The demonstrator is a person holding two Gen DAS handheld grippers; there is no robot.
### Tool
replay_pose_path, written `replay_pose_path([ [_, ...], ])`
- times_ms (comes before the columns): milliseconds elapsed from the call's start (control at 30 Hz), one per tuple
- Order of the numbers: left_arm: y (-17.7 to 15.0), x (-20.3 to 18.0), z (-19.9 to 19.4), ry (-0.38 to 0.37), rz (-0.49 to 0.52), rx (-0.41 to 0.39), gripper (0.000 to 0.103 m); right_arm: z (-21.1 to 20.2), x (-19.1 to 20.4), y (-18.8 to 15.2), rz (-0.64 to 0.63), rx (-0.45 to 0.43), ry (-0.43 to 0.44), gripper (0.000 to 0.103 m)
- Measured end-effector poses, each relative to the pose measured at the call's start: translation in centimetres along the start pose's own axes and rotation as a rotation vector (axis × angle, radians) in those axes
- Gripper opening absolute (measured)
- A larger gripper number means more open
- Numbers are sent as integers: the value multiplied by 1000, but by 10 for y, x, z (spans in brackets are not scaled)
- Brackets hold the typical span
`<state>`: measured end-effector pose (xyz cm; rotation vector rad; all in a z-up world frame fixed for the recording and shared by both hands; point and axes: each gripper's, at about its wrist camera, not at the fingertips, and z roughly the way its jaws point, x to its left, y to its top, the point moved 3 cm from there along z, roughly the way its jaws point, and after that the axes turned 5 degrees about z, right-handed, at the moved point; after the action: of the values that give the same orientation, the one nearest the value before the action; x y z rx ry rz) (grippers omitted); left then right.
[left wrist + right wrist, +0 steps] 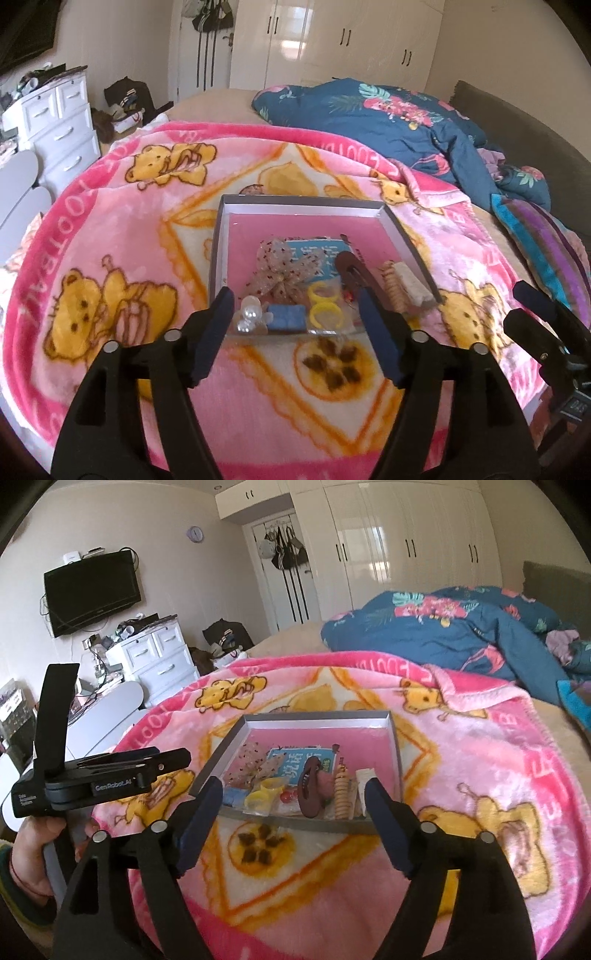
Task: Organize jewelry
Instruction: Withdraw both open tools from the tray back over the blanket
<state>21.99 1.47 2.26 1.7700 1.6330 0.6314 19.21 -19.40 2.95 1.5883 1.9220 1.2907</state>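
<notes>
A: Nearest us, the left gripper (295,314) and right gripper (295,805) hang above the pink blanket (110,258), fingers spread wide, holding nothing.

B: Just beyond lies the grey tray (391,221), with the jewelry gathered at its near edge: pearls (248,318), yellow rings (320,303), a brown clip (310,790). We probably stand back because everything sits inside already.

Both wrist views look down, near, at the tray (397,221).
</notes>
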Motion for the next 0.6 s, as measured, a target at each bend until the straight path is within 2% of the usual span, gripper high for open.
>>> replay_pose_path([
  [67,-3,-3,-9,-3,3,-11,72,-10,2,-2,-6,-15,-4,89],
  [100,-5,-5,-15,-5,2,-19,79,-16,3,-3,-10,-25,-5,89],
  [167,-10,-8,-24,-10,5,-30,84,-23,5,-5,-16,-36,-9,91],
  [233,-15,-11,-32,-6,14,-36,94,-30,4,-7,-21,-44,-14,95],
  [433,-34,-17,-49,-16,7,-46,94,-47,3,-21,-16,-60,-31,98],
  [600,-63,-21,-52,-5,12,-26,94,-51,-1,-41,-7,-49,-50,99],
])
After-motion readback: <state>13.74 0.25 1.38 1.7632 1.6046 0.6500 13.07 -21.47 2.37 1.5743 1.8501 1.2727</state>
